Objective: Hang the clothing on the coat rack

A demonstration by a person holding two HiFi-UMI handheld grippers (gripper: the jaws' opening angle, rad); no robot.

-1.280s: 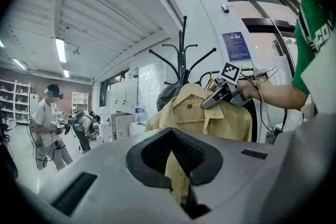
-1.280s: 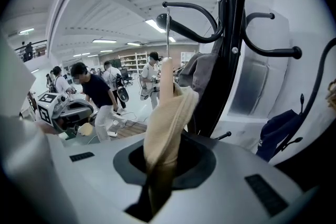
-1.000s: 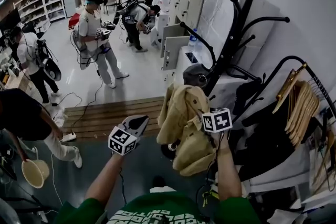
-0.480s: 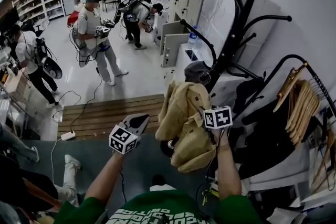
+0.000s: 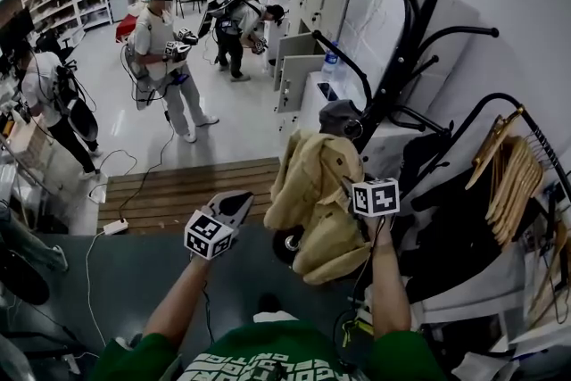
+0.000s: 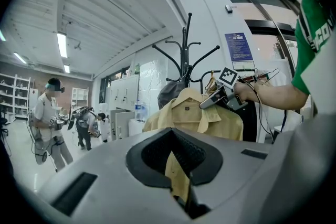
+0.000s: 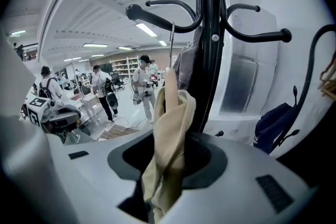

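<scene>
A tan shirt on a hanger hangs against the black coat rack. The hanger's wire hook reaches up to a rack arm; I cannot tell whether it rests on it. My right gripper is at the shirt's collar. Its jaws have just been opening, and loose shirt cloth still lies between them. My left gripper is level on the shirt's left side, shut on a strip of the shirt's edge.
A grey cap hangs on the rack behind the shirt. At the right stands a second rail with wooden hangers and dark clothes. White lockers and a wooden step lie ahead. Several people stand further off.
The shirt and both grippers stay almost where they were. A person in dark clothes at the lower left has gone out of view.
</scene>
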